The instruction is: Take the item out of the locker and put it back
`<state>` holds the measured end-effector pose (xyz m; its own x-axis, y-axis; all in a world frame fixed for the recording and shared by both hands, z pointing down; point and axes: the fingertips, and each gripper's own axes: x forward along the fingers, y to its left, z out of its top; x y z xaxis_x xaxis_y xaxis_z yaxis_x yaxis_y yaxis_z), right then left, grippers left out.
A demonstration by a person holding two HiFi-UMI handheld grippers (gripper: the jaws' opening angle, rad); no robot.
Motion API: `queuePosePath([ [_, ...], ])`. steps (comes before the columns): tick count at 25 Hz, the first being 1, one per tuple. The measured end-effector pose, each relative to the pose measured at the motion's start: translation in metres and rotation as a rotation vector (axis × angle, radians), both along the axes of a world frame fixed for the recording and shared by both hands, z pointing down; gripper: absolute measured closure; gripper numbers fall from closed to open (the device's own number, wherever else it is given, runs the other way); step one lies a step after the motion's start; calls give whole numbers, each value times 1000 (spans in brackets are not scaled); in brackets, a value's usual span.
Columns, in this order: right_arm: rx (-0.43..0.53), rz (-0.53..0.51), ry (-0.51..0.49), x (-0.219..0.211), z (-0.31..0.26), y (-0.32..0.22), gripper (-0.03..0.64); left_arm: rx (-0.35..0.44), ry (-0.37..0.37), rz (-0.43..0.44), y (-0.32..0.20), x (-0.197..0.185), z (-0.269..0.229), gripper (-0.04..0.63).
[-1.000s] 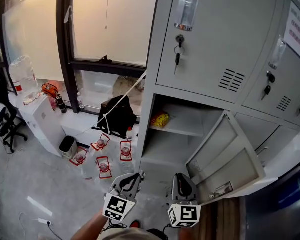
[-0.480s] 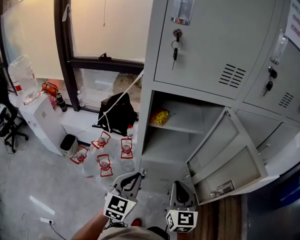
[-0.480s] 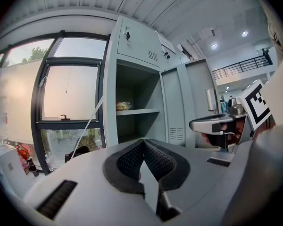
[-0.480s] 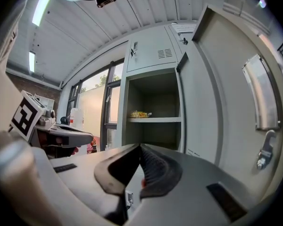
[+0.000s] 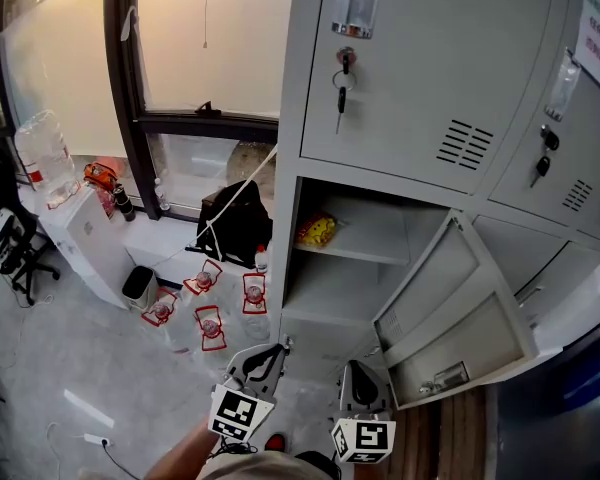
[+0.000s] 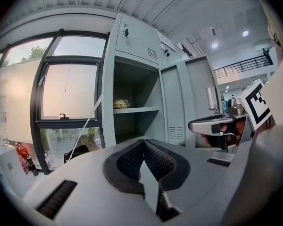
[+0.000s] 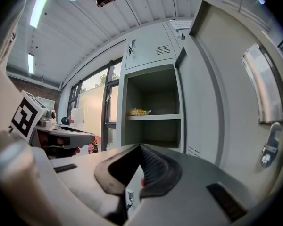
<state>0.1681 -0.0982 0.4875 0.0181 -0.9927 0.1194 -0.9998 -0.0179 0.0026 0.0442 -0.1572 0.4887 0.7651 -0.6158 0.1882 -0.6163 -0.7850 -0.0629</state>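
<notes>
A yellow and red snack bag (image 5: pixel 318 230) lies at the left end of the shelf (image 5: pixel 375 246) in the open locker compartment; it also shows as the bag (image 6: pixel 121 103) in the left gripper view and as the bag (image 7: pixel 140 111) in the right gripper view. The locker door (image 5: pixel 460 308) hangs open to the right. Both grippers sit low in the head view, well short of the locker. My left gripper (image 5: pixel 277 349) (image 6: pixel 143 141) is shut with nothing in it. My right gripper (image 5: pixel 358 367) (image 7: pixel 140 146) is shut and empty too, close beside the left one.
Several water bottles in red holders (image 5: pixel 208 320) stand on the floor left of the locker, with a black bag (image 5: pixel 235 228), a small bin (image 5: pixel 135 288) and a large water jug (image 5: pixel 48 153) beyond. Keys (image 5: pixel 341 78) hang in the shut door above.
My right gripper has sunk a little lower in the head view. The left gripper has stayed put, and the view has drifted slightly towards the locker.
</notes>
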Motion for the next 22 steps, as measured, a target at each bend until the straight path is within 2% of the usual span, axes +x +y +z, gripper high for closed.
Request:
queuePosePath([
  [22, 16, -47, -12, 0, -4, -4, 600, 2, -17, -3, 2, 11, 1, 575],
])
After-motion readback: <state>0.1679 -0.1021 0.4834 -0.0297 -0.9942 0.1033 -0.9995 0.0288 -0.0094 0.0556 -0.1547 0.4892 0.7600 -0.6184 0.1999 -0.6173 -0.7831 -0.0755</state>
